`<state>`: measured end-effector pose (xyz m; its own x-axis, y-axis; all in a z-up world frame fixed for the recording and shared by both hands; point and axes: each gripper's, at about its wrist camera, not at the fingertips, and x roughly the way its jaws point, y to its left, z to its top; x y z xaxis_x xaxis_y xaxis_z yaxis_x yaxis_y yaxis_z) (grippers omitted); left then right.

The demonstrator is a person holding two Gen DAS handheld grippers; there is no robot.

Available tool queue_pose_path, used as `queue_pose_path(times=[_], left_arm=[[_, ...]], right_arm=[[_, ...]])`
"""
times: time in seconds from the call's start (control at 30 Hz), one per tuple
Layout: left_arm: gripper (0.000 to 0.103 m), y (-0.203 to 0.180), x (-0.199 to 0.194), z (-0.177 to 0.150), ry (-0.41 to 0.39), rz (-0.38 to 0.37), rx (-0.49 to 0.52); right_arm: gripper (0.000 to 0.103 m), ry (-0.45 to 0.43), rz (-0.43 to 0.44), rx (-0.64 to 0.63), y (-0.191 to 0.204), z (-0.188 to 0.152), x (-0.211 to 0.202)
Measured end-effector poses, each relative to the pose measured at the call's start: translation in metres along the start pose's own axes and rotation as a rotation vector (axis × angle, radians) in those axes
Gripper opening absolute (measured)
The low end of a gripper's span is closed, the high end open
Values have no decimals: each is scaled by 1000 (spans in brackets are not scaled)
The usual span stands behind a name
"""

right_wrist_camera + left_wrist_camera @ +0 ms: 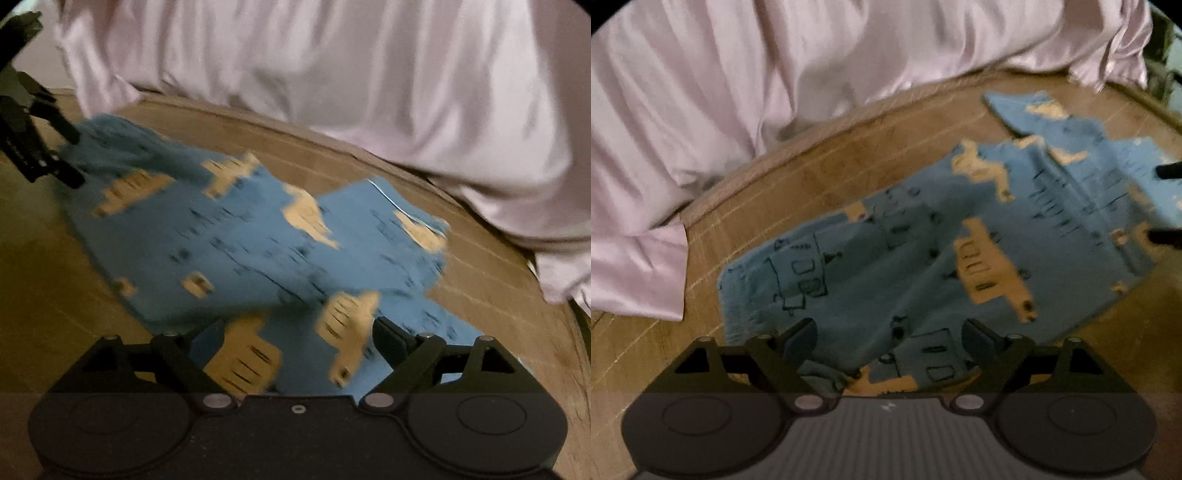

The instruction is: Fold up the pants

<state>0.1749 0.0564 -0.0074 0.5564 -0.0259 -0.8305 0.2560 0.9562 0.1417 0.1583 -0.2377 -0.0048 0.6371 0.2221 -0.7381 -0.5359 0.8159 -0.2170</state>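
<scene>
The pants lay rumpled on the table, near its far edge beside the pink drape. The left claw and right claw both stood open over the fabric, gripping nothing.

Pants on table; draped cloth behind.

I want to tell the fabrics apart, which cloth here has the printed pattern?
The blue pants on the table: they carry tan and dark outline prints. The pink cloth behind them is plain.
</scene>
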Motion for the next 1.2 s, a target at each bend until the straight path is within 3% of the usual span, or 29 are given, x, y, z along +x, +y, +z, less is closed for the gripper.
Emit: queue_pose_path(times=[0.1,0.27,0.47,0.63,0.77,0.9,1.03,1.13,1.2], left_arm=[[98,7,10,-4,28,3,-40],[102,37,14,-14,92,-42,-152],[102,55,4,-29,94,-16,-99],[102,81,-3,-39,127,23,-70],[97,77,-10,-31,115,54,-53],[103,57,-23,-18,-19,-41,-119],[103,14,-23,-1,-136,-135,-138],[103,-23,-18,14,-189,-259,-123],[103,-47,-15,22,-210,-355,-111]], right_arm=[[90,31,17,44,-4,-6,8],[95,66,185,156,-3,-8,12],[100,69,235,152,27,-1,17],[97,55,300,0,63,5,4],[100,63,272,-6,22,-6,-9],[102,88,151,149,-27,-26,-18],[102,123,7,398,-71,-50,-13],[102,150,4,638,-99,-69,-9],[102,137,5,730,-109,-74,-16]])
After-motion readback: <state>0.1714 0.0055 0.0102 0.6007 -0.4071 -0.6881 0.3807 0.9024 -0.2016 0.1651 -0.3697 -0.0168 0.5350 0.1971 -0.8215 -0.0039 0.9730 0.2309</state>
